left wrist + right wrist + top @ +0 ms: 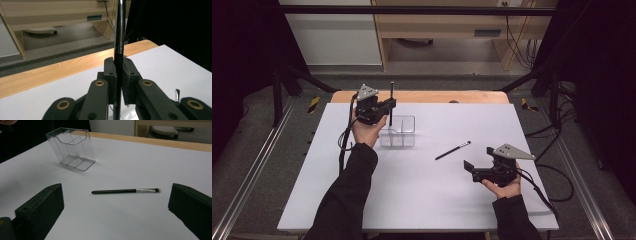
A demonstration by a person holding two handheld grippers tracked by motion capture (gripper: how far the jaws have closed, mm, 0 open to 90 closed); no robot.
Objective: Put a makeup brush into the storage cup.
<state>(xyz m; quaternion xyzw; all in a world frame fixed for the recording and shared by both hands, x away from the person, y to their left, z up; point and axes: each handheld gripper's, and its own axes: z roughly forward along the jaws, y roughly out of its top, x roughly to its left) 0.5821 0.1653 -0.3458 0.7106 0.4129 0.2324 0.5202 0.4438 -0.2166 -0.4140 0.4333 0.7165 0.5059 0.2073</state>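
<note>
White tabletop (422,195) underneath it all, and just beyond and below the left claw (388,106) stands the clear acrylic organizer (398,131), open top up. That claw is pinching a slim black brush (391,102) in its pads, long axis straight up and down, lower end aimed at a compartment, presumably so it can drop in cleanly. Over to the right claw (468,167): jaws spread wide, nothing in them, squared up toward the second brush (125,191), which lies flat ahead of it, bristles pointing away from the organizer.
</note>
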